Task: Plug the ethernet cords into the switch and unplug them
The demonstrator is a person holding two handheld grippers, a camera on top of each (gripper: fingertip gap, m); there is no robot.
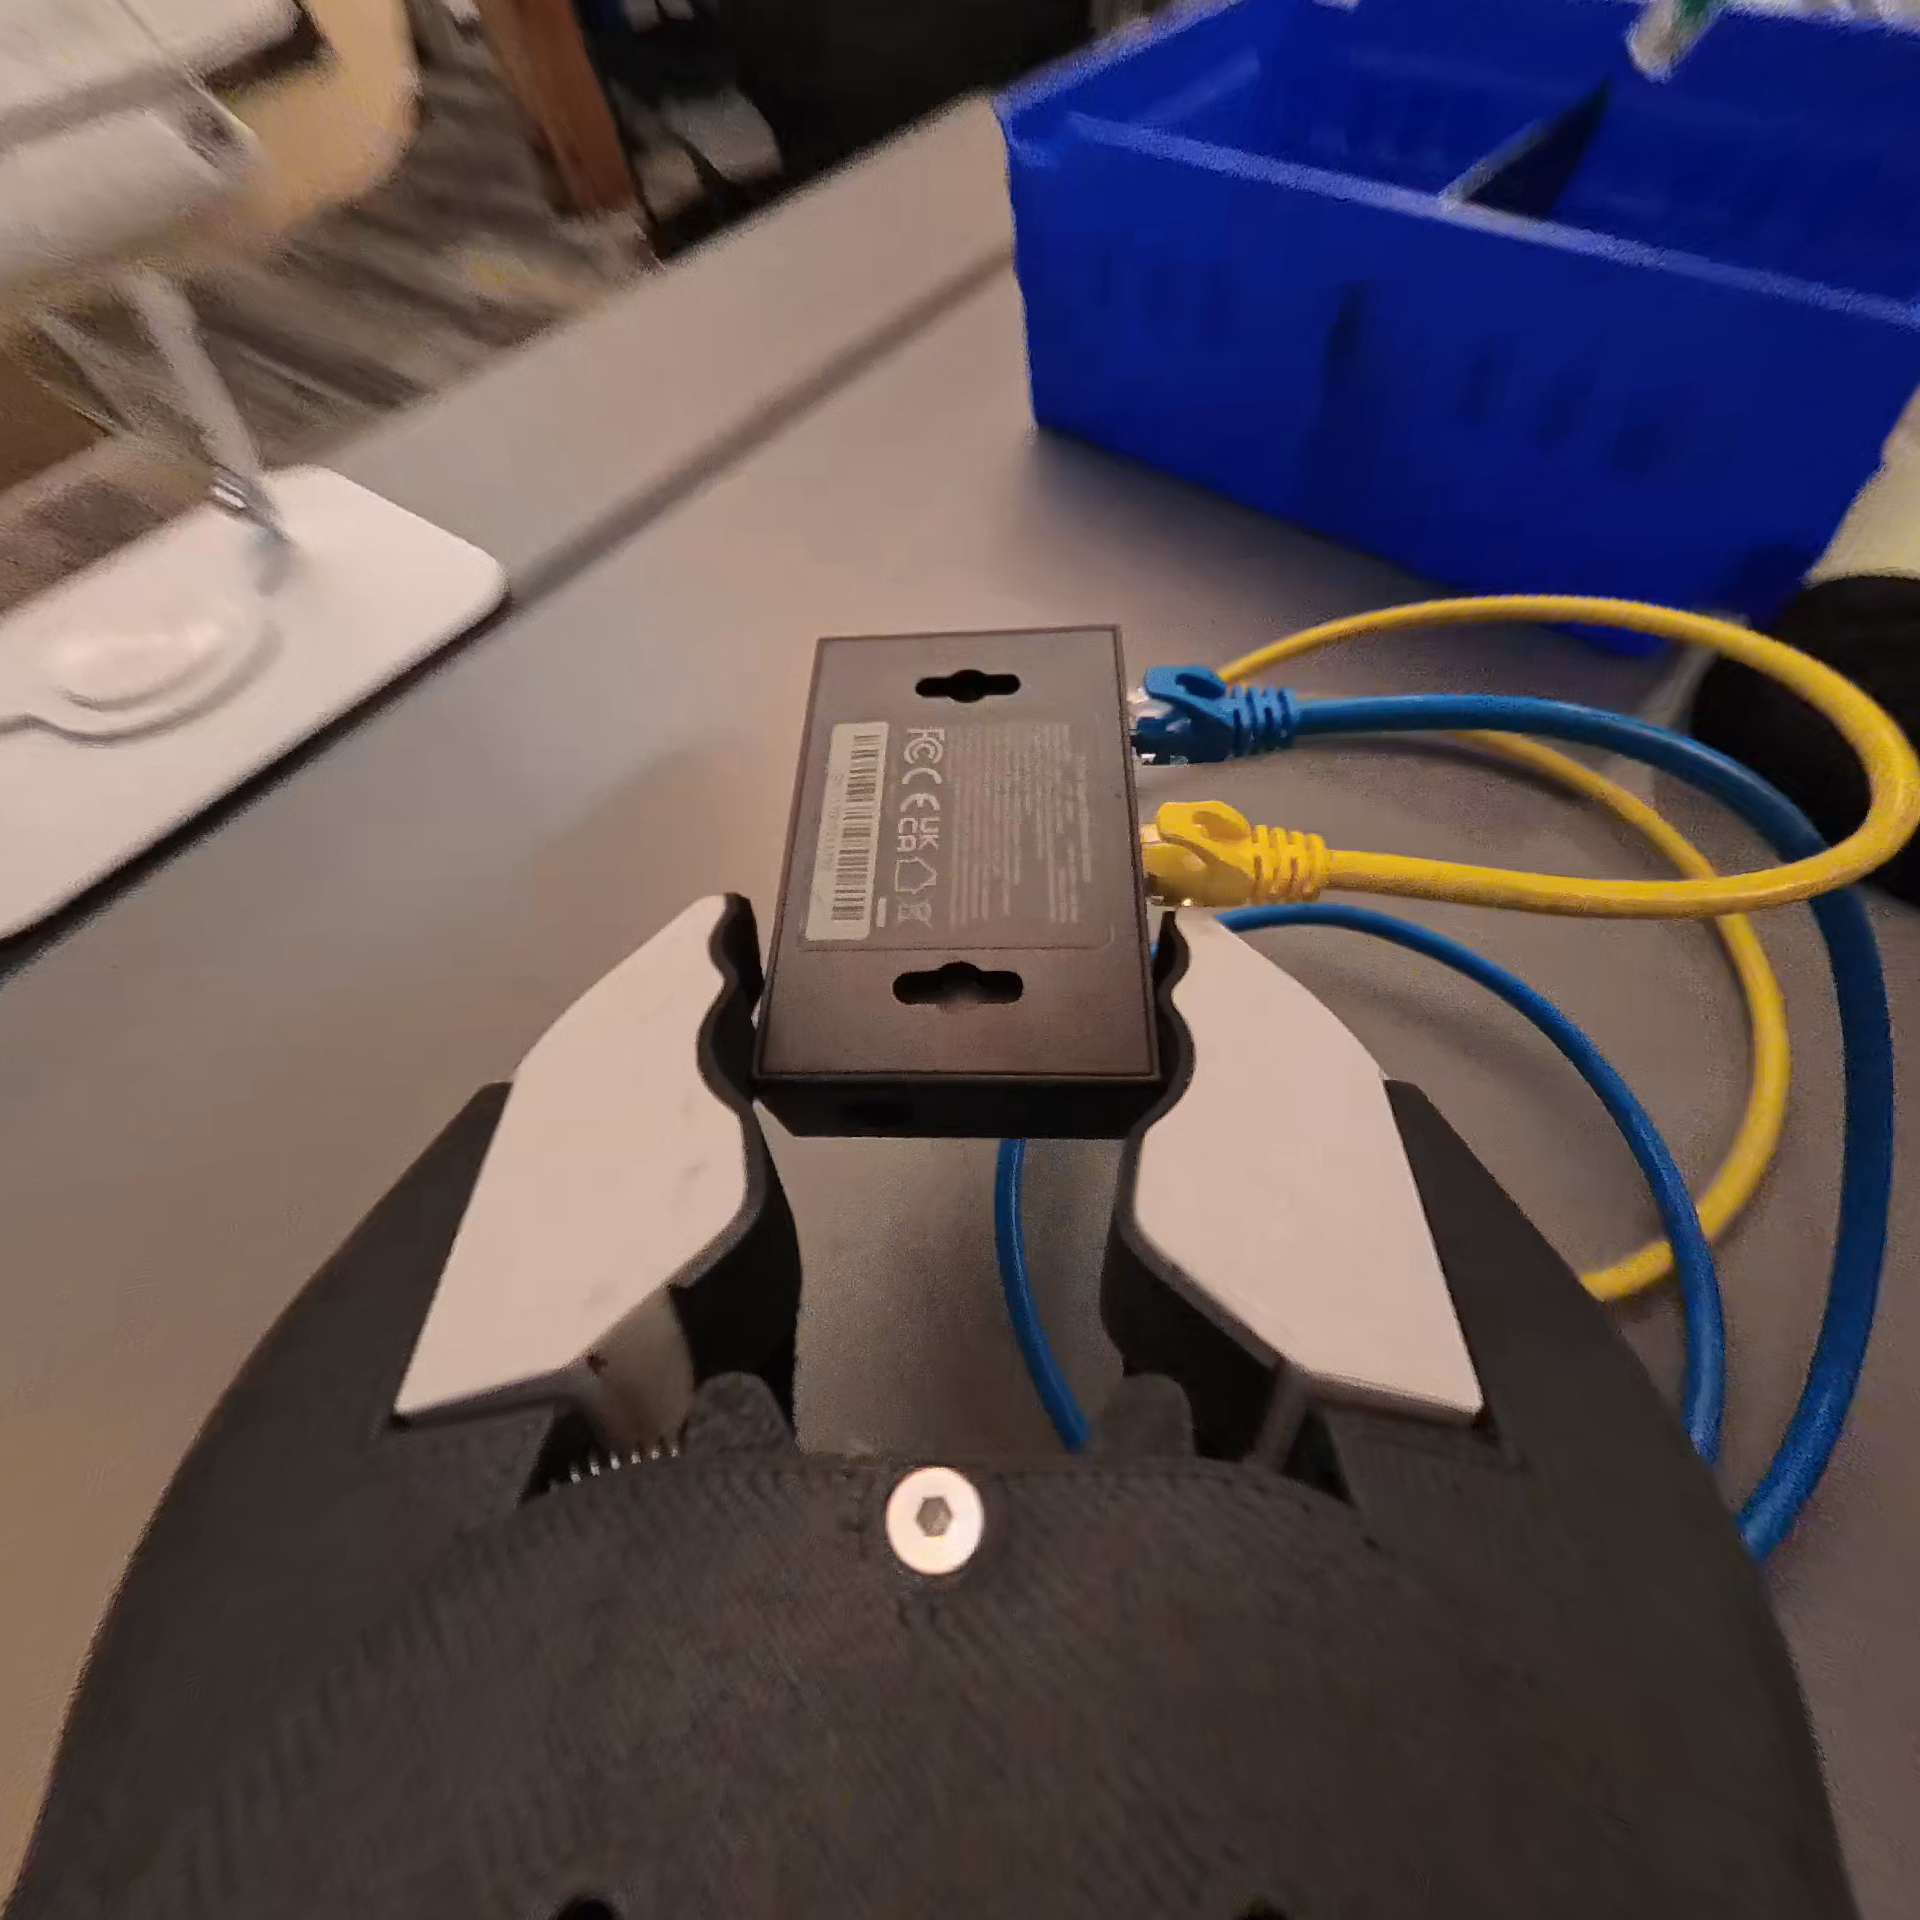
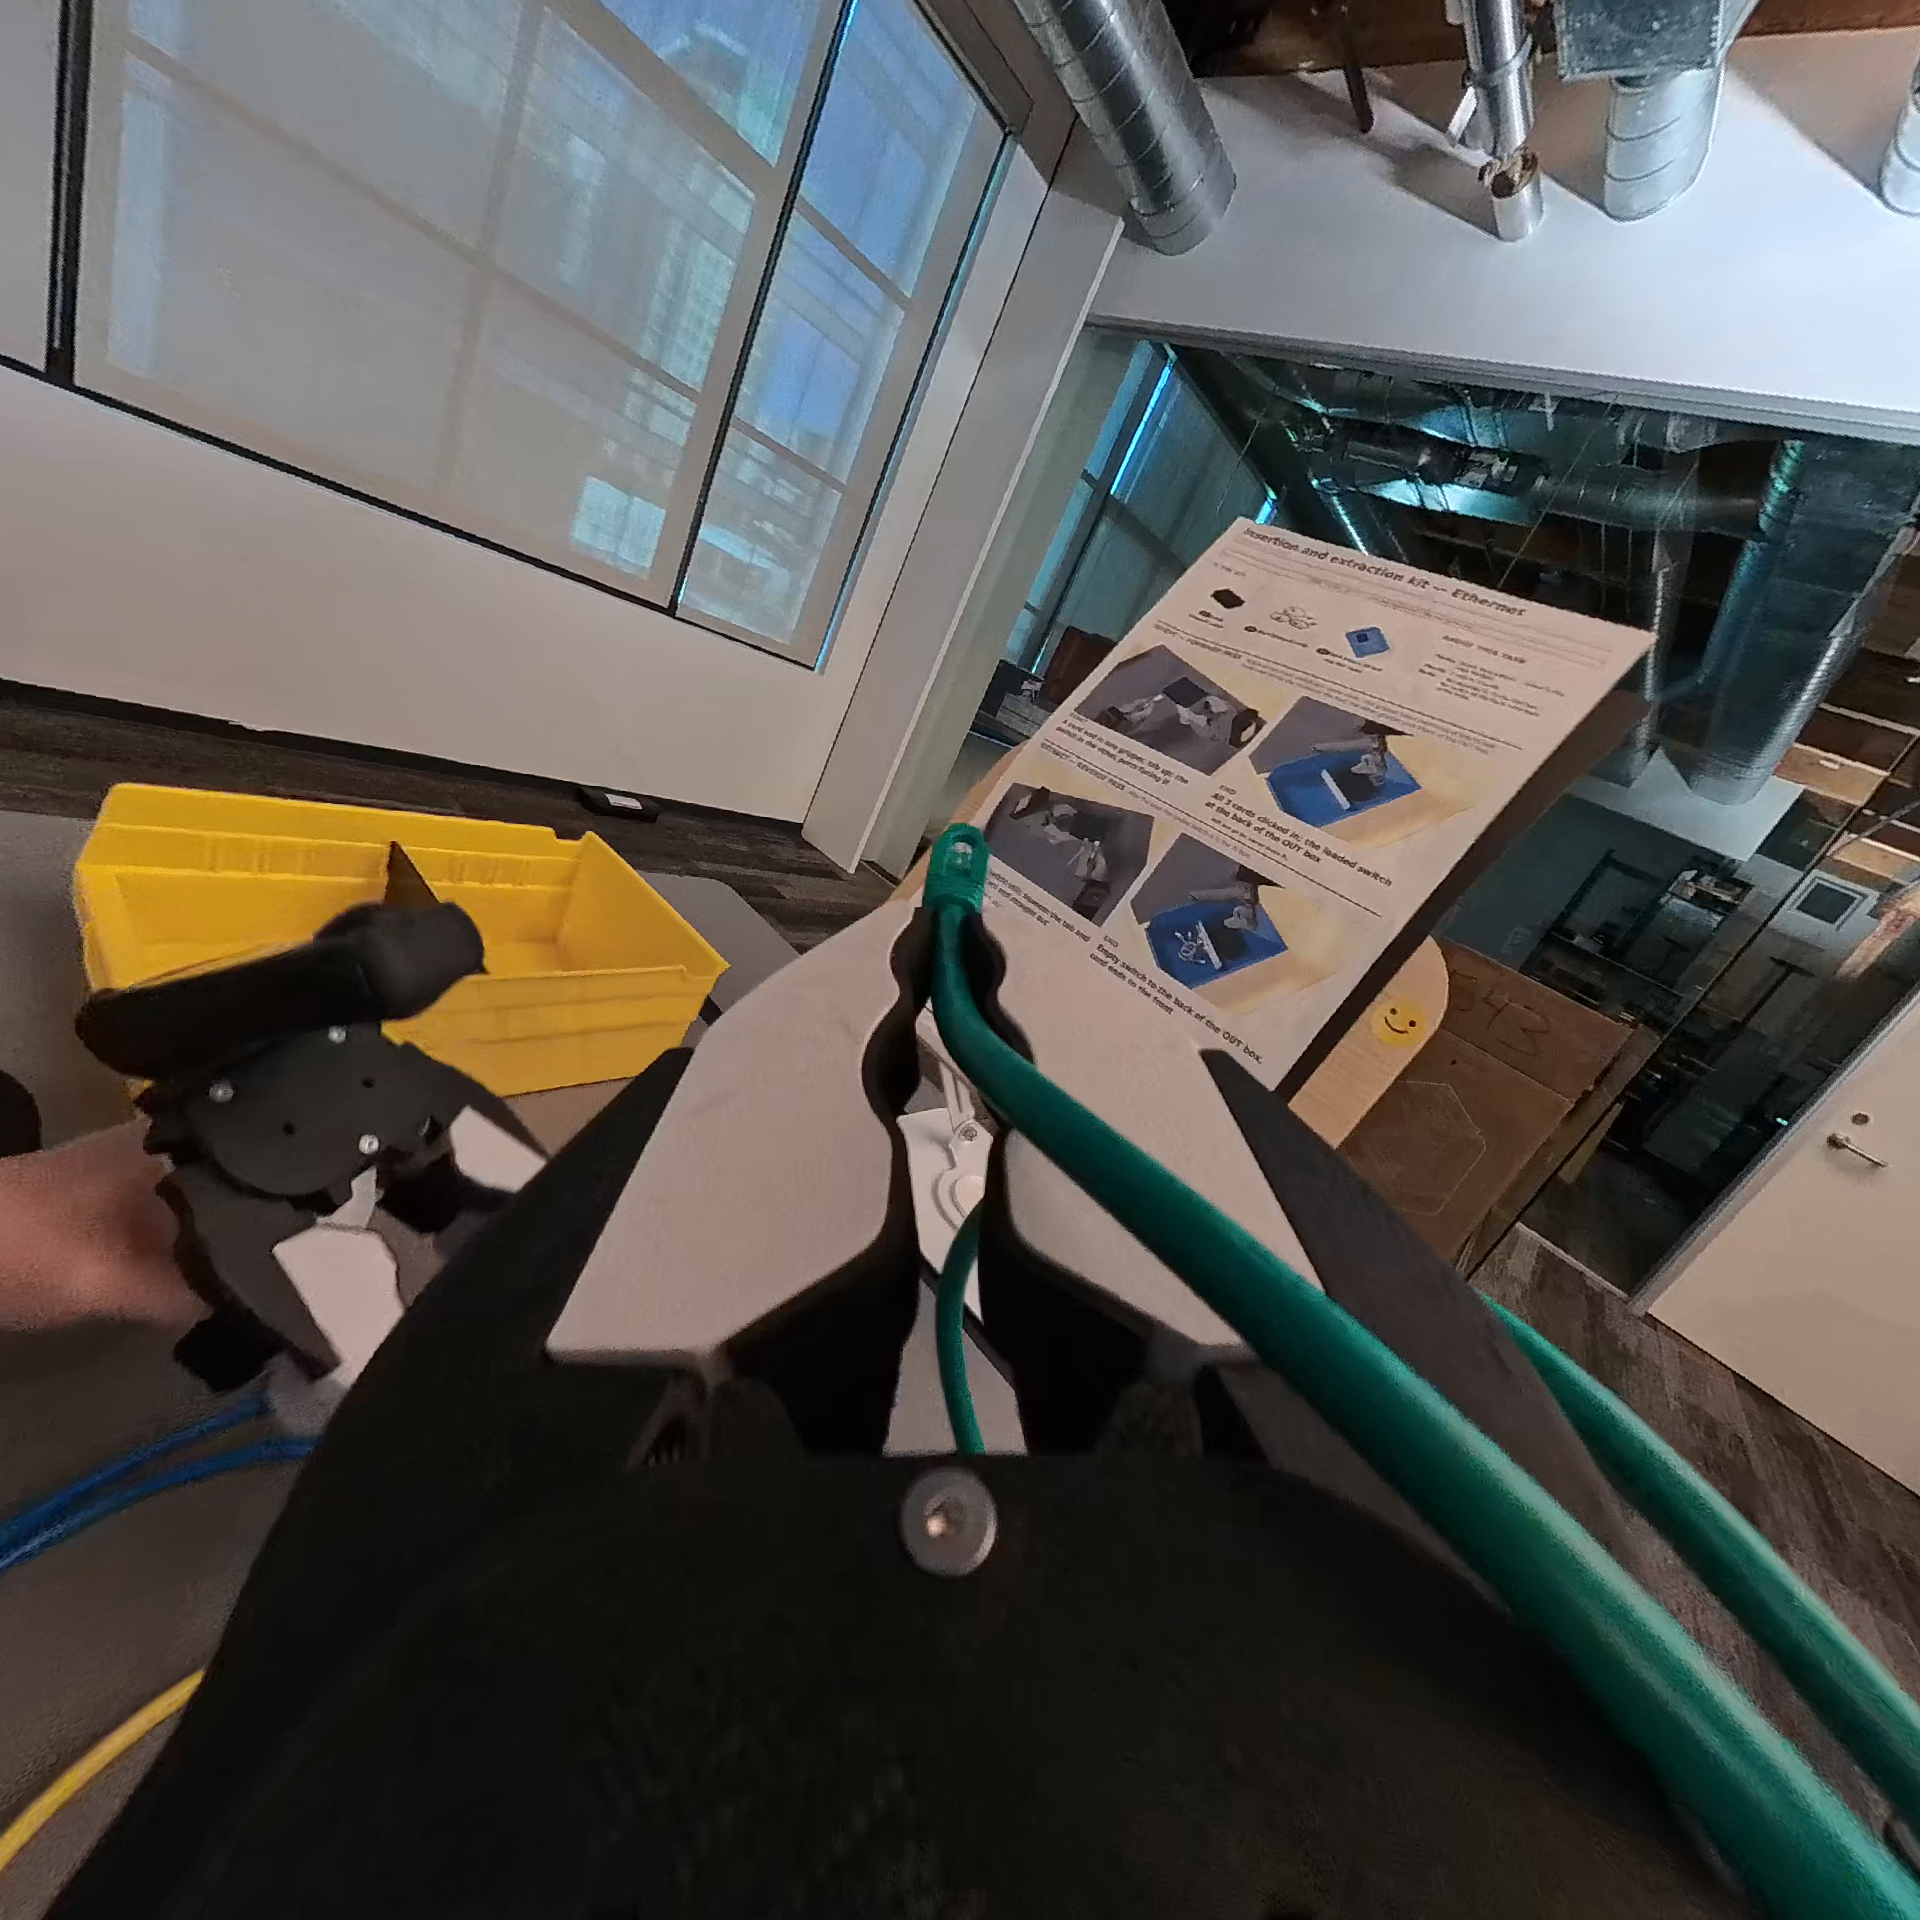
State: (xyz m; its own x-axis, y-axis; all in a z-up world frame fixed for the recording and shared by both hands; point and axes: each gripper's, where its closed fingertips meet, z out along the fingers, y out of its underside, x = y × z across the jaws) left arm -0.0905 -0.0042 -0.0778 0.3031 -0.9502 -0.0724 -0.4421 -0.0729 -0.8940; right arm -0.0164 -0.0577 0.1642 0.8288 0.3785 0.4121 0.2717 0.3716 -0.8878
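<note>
Black switch [image 1: 951, 883] hanging above the grey table [image 1: 436, 862], underside up, pinched at its near end between the fingers of the left gripper [image 1: 956, 997], jaws clamped on its two long sides. Blue cord [image 1: 1558, 727] sitting plugged into the farther port on the switch's right edge; yellow cord [image 1: 1507, 883] sitting plugged into the nearer port just beside it. Both cords looping away to the right and curling back over the table toward the camera. Blue bin [image 1: 1455, 343] standing beyond the switch, up and to the right, a divider across its inside. White stand base [image 1: 208, 665] lying blurred at the far left.

In the right wrist view, right gripper [image 2: 940, 966] closing on the green cord [image 2: 1195, 1247] just behind its plug, plug tip poking up past the fingertips, cable trailing down to the lower right. Left gripper showing at the left, gripped by a hand [image 2: 83, 1226]. Yellow bin [image 2: 416, 935] sitting behind it. Instruction board [image 2: 1299, 790] leaning to the right of the green plug.
</note>
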